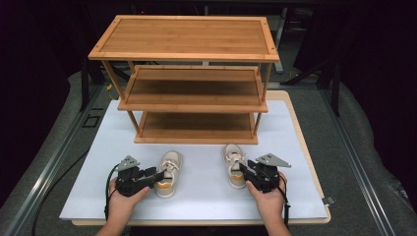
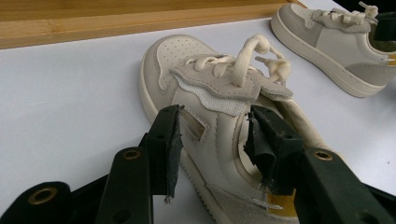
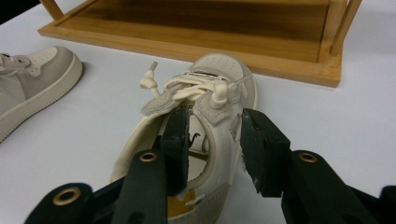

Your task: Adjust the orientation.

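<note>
Two cream children's sneakers lie on a matte white tabletop (image 1: 206,196) in front of a three-tier bamboo rack (image 1: 189,78), whose shelves are flat, ruled boards on thin legs.

The left gripper (image 2: 212,140) stands with its jaws wide astride the side wall of the left sneaker (image 2: 219,121). In the left gripper view the left jaw rests at the shoe's outer flank, beside a small metallic tag, and the right jaw sits over the collar opening; whether the ragged black pads (image 2: 173,149) press the leather cannot be told. The upper is smooth leather-like material with a perforated toe cap, a suede-like strap with a scalloped edge, thick knotted cotton laces and a mustard-yellow heel lining. In the high view this shoe (image 1: 168,172) lies just ahead of the gripper (image 1: 153,176), toe toward the rack.

The right gripper (image 3: 214,140) has its jaws parted, the left jaw inside the opening of the right sneaker (image 3: 210,93) and the right jaw outside its wall; a gap shows beside the outer pad, so the shoe is not clamped. The same fuzzy strap, rounded toe and yellow lining appear here. In the high view the shoe (image 1: 233,162) lies directly before the gripper (image 1: 248,172).
</note>
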